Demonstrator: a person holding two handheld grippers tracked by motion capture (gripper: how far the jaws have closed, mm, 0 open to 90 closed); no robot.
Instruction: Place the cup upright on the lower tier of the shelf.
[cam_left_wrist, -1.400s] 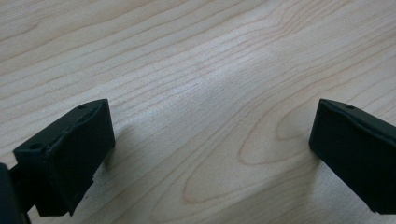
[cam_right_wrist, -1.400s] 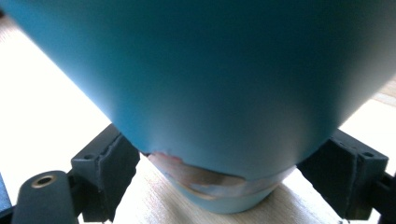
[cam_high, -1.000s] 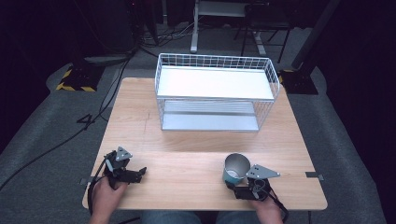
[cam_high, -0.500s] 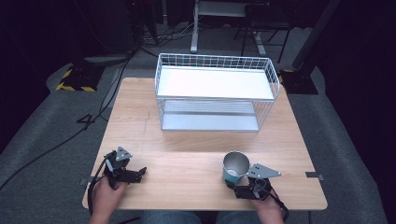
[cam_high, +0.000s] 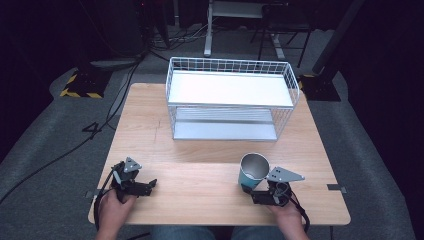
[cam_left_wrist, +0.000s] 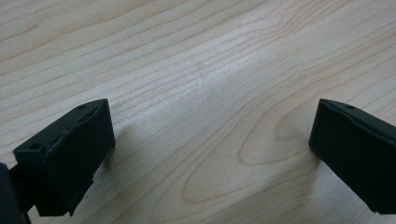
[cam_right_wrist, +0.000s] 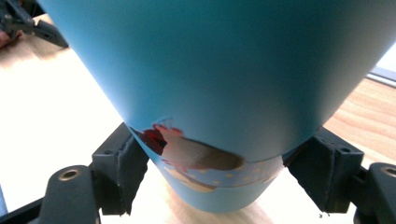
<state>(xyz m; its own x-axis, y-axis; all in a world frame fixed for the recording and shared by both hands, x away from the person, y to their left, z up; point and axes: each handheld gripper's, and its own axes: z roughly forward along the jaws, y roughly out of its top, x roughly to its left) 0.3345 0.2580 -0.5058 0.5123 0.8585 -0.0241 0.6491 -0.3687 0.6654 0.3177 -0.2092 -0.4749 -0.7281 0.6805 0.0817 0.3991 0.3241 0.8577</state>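
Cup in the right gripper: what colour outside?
Teal-blue cup, with a printed picture near its base; right gripper view.

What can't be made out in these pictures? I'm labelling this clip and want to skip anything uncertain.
- Cup picture, right gripper view: cut off, blurred; subject unreadable.
- Cup's inside, high view: too small to tell contents.
- Right gripper grip: jaws flank the cup's base; contact unclear.
- Rack's lower shelf, high view: partly hidden by the top shelf.

place: a lab or recording studio
bench (cam_high: 200, 195): pale wood, alone on grey carpet (cam_high: 45, 150)
surroundings: dark, cables (cam_high: 120, 85) across the floor, hazard-striped foot (cam_high: 80, 92), metal stands (cam_high: 207, 30)
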